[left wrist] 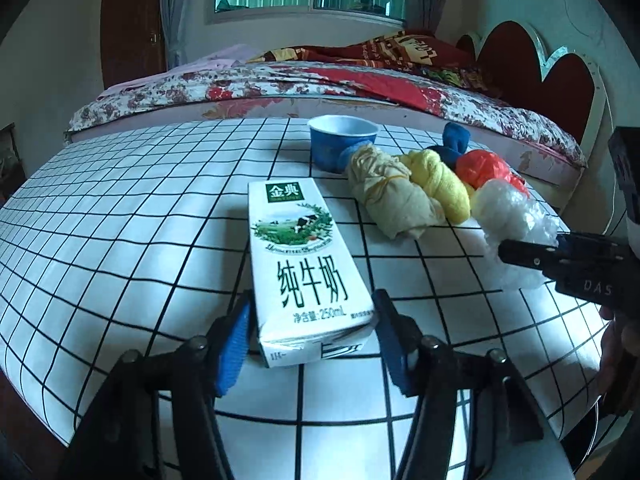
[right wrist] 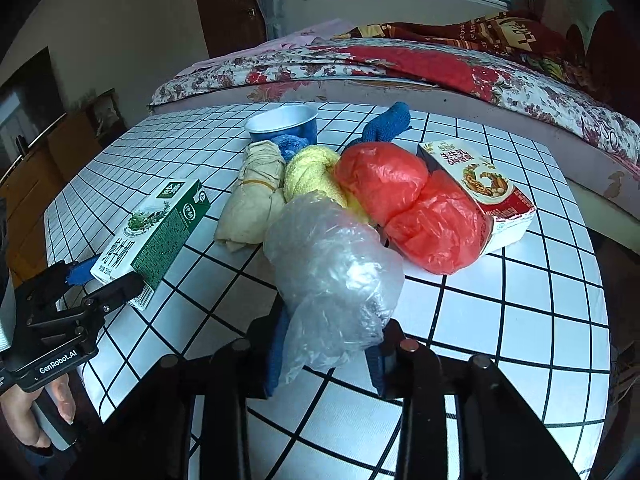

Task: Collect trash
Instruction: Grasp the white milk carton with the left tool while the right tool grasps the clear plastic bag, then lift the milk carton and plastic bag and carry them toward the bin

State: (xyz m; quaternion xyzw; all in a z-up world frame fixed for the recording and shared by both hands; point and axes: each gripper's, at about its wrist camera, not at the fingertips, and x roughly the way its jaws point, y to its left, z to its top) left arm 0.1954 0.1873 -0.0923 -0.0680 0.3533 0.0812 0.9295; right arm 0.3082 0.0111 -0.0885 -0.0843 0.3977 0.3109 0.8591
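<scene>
A white and green milk carton (left wrist: 304, 256) lies flat on the checked table (left wrist: 120, 220). Its near end sits between the blue pads of my left gripper (left wrist: 310, 332), which touch both its sides. Seen from the right wrist, the same carton (right wrist: 152, 232) is flanked by the left gripper (right wrist: 104, 280). A crumpled clear plastic bag (right wrist: 332, 264) bulges up out of my right gripper (right wrist: 328, 360), whose jaws are shut on its lower part. From the left wrist, that bag (left wrist: 508, 208) shows at the tip of the right gripper (left wrist: 520, 256).
Behind the bag lie a beige cloth bundle (right wrist: 256, 200), a yellow cloth (right wrist: 312, 176), a red plastic bag (right wrist: 412, 208), a second carton (right wrist: 480, 188), a blue cloth (right wrist: 388, 120) and a blue cup (right wrist: 284, 124). A bed (left wrist: 280, 84) runs along the table's far edge.
</scene>
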